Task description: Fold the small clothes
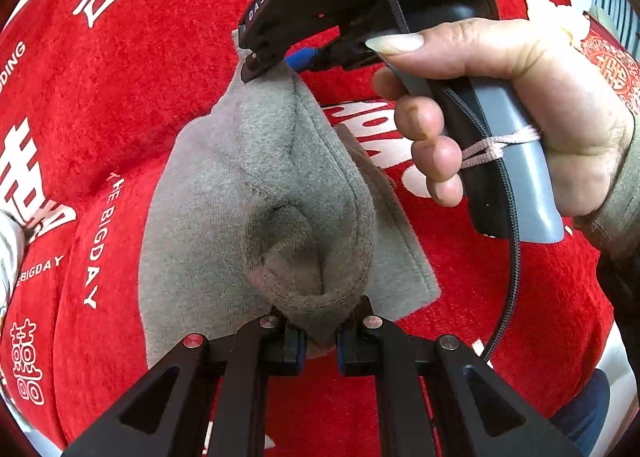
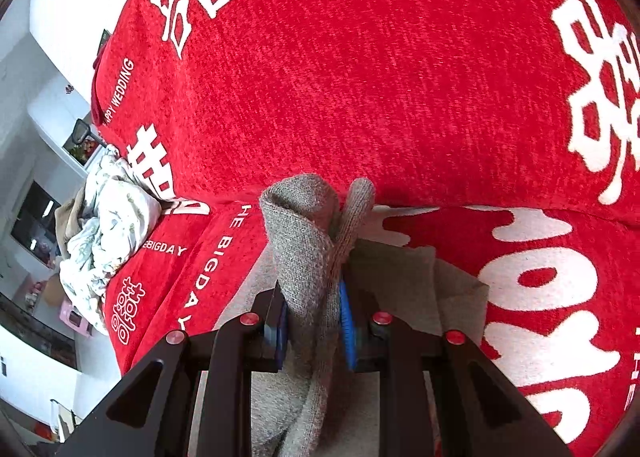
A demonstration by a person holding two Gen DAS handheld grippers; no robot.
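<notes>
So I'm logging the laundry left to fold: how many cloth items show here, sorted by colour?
Grey: 1, the grey garment held up by the left gripper and the right gripper, each shut on it.
Red: 1, the red cover with white lettering, spread underneath.
Pale patterned: 1, the crumpled cloth at the cover's edge.
Total: 3

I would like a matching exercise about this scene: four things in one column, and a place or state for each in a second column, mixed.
Things:
1. grey garment
2. left gripper
3. red cover
4. crumpled pale cloth

Places or states:
A. spread under everything, with white lettering
B. bunched at the far left edge of the red surface
C. lifted at two ends, sagging between them
D. shut on the near end of the fabric

Pairs: 1-C, 2-D, 3-A, 4-B
</notes>
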